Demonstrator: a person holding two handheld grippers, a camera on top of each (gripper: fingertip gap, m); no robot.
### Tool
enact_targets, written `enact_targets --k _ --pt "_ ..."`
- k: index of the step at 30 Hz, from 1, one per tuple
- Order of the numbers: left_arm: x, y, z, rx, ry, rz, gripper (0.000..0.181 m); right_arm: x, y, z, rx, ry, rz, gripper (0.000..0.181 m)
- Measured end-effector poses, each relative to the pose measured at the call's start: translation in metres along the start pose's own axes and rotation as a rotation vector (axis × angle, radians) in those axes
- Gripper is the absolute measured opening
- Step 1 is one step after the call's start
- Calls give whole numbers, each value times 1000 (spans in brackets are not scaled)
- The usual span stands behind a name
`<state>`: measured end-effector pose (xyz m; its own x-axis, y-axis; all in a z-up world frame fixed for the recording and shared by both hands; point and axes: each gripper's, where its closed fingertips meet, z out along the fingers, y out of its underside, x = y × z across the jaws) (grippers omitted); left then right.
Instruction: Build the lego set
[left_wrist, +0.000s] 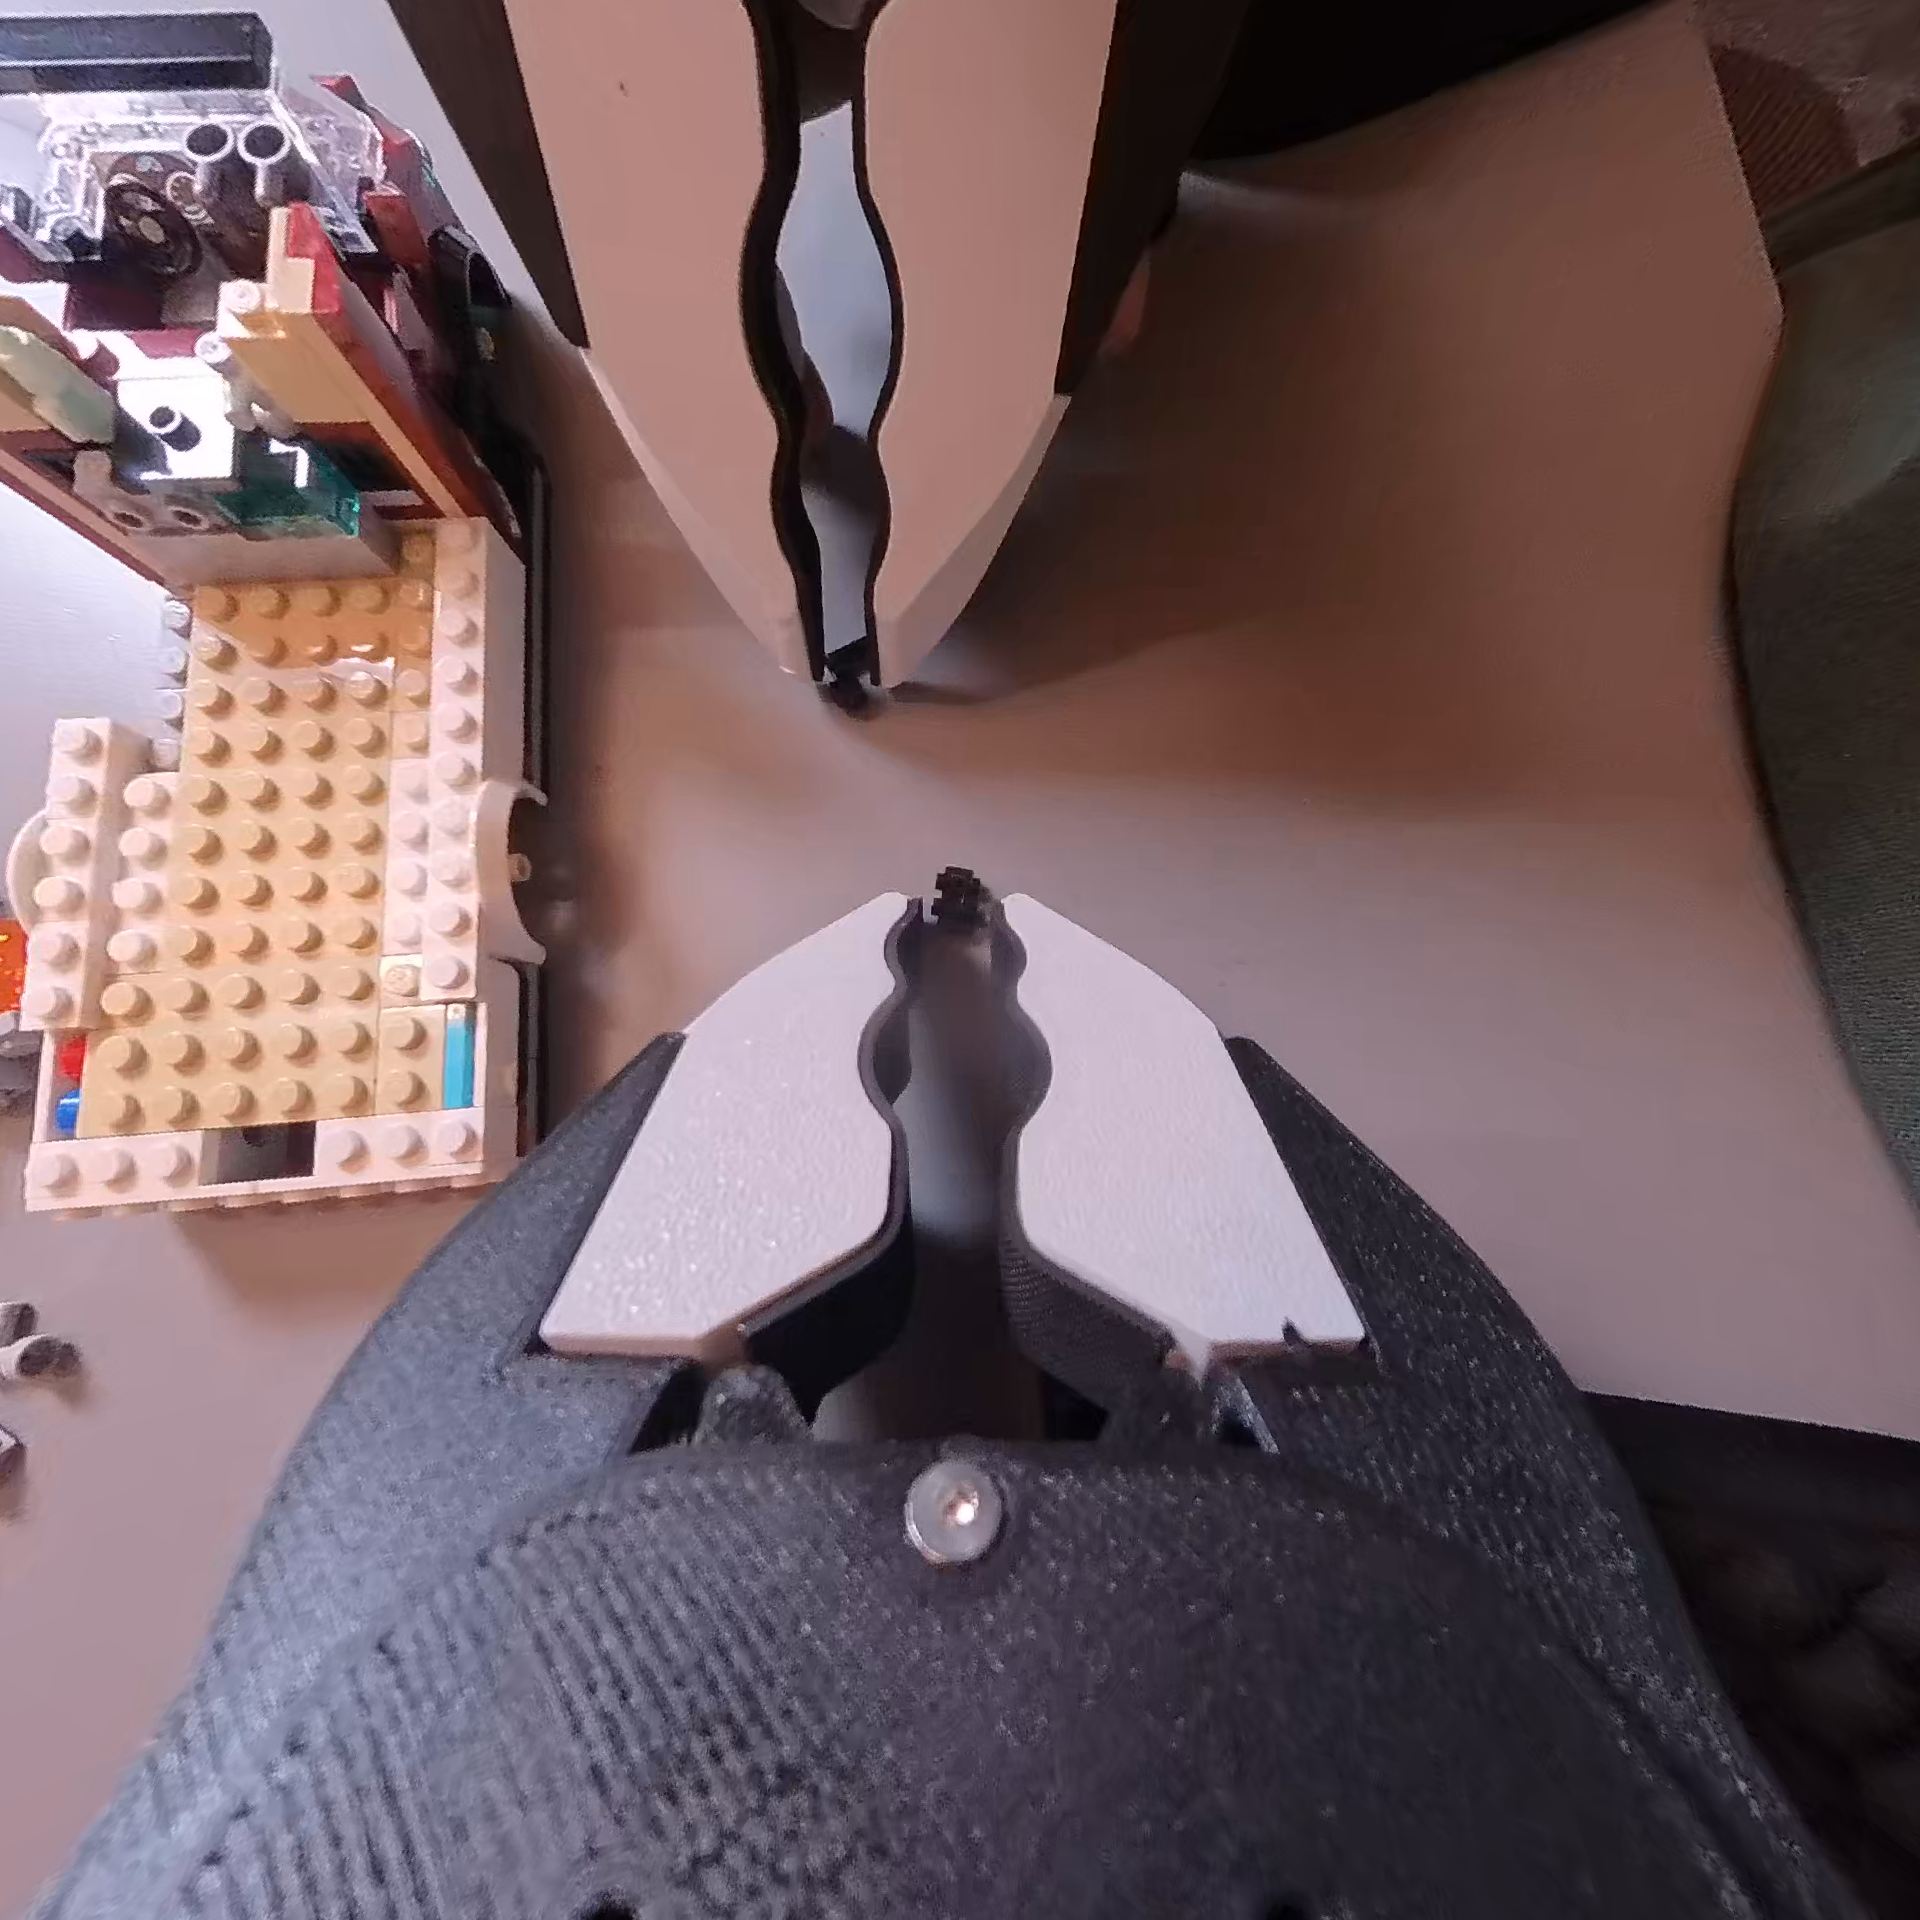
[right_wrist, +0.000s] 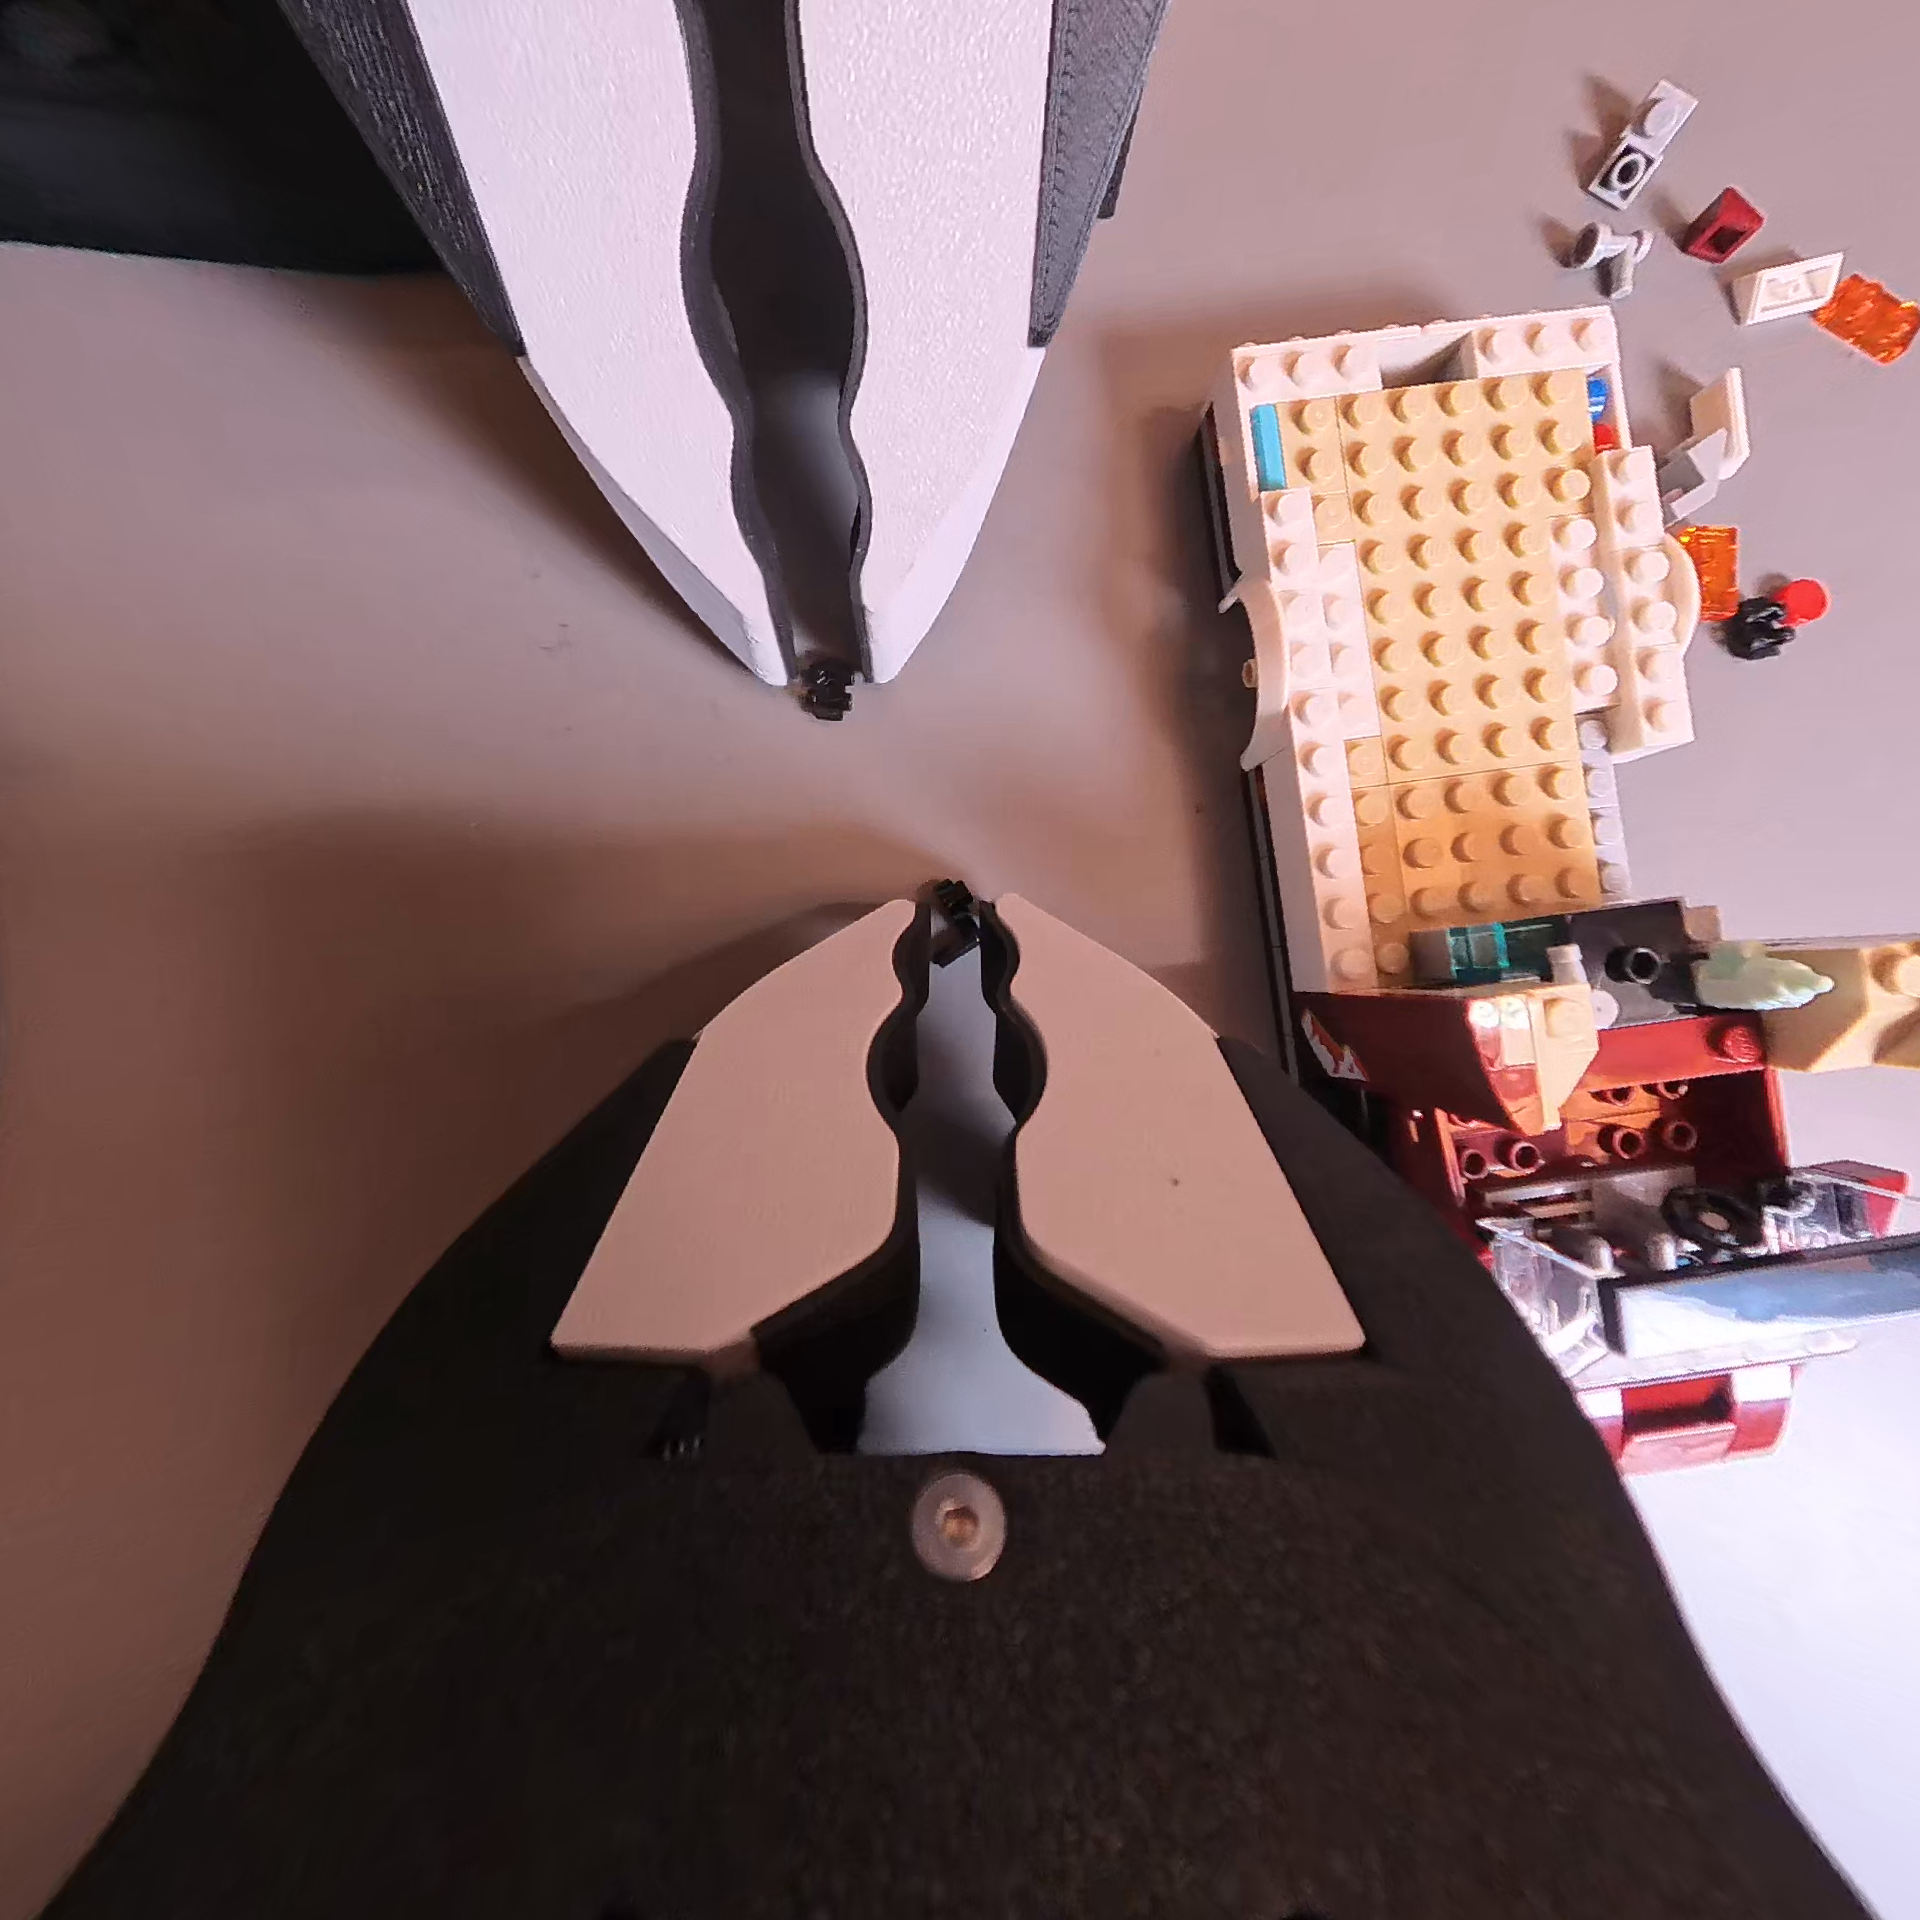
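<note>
Your left gripper (left_wrist: 961, 902) had its jaws clamped on a tiny black piece (left_wrist: 957, 894) that poked out just past the tips, and your right gripper (right_wrist: 958, 906) was pinched in the same way on a second small black piece (right_wrist: 950, 902). The two grippers faced each other tip to tip over the bare worktop (left_wrist: 1351, 831), near one another but with open surface between them; neither black piece touched the other. From here I would judge you were lining the two pieces up to press them together. The risk was in the hold: each piece was caught only at the very ends of the jaws, so any push that was off-axis could have twisted one out and sent it skittering across the worktop, or rotated it so the connection would not seat. Squeezing harder could also have popped such a small part free. Off to the side stood the partly built lego set (left_wrist: 281, 831), a tan and white studded floor with a dark red section at one end, and beyond it, in the right wrist view, lay loose pieces (right_wrist: 1725, 239) in grey, red and orange.
</note>
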<state>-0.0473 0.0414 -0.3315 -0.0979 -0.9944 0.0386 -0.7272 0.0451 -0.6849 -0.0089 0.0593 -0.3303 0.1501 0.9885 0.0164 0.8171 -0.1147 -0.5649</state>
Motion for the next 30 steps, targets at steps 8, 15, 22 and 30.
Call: enact_targets --k 8,15,22,30 --pt "0 -2 2 8 7 -13 8 -8 -16 -7 95 32 -92 11" --pt "9 -30 -19 238 244 -264 8 -33 -46 -18 309 70 -332 13" --pt "14 -39 -28 301 324 -317 8 -34 -56 -23 371 115 -372 3" --pt "19 -46 -35 359 413 -372 8 -37 -61 -30 415 122 -386 6"
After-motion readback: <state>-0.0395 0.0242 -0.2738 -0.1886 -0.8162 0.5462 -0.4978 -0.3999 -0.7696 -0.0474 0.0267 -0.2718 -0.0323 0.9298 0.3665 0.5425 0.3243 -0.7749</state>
